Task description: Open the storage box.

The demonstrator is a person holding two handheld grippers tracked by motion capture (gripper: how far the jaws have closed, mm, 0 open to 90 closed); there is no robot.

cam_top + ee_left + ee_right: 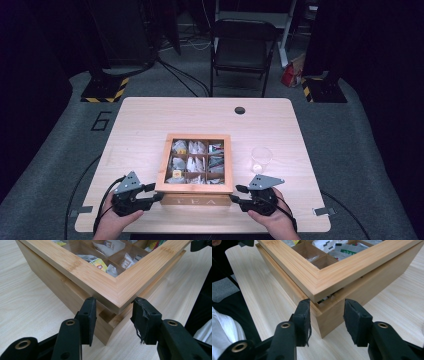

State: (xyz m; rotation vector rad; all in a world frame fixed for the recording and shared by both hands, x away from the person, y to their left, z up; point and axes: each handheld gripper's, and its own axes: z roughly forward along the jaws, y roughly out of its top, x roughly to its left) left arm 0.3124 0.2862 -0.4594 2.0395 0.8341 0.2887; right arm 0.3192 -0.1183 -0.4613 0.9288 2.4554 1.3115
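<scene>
A wooden tea box (194,201) marked TEA stands at the table's near middle, its glass-framed lid (194,188) lifted a little off the base. Tea bags (192,162) fill its compartments. My left gripper (153,192) is at the box's front left corner. In the left gripper view its pads (88,315) press on both sides of the lid's corner (112,292), with a gap over the base (50,287). My right gripper (236,194) is at the front right corner. Its jaws (327,312) straddle the lid's corner (332,277) and stand open, just short of the wood.
A clear plastic cup (261,159) stands right of the box. A round black cable hole (240,110) sits near the table's far edge. A black folding chair (243,47) stands beyond the table. Cables trail off the near corners.
</scene>
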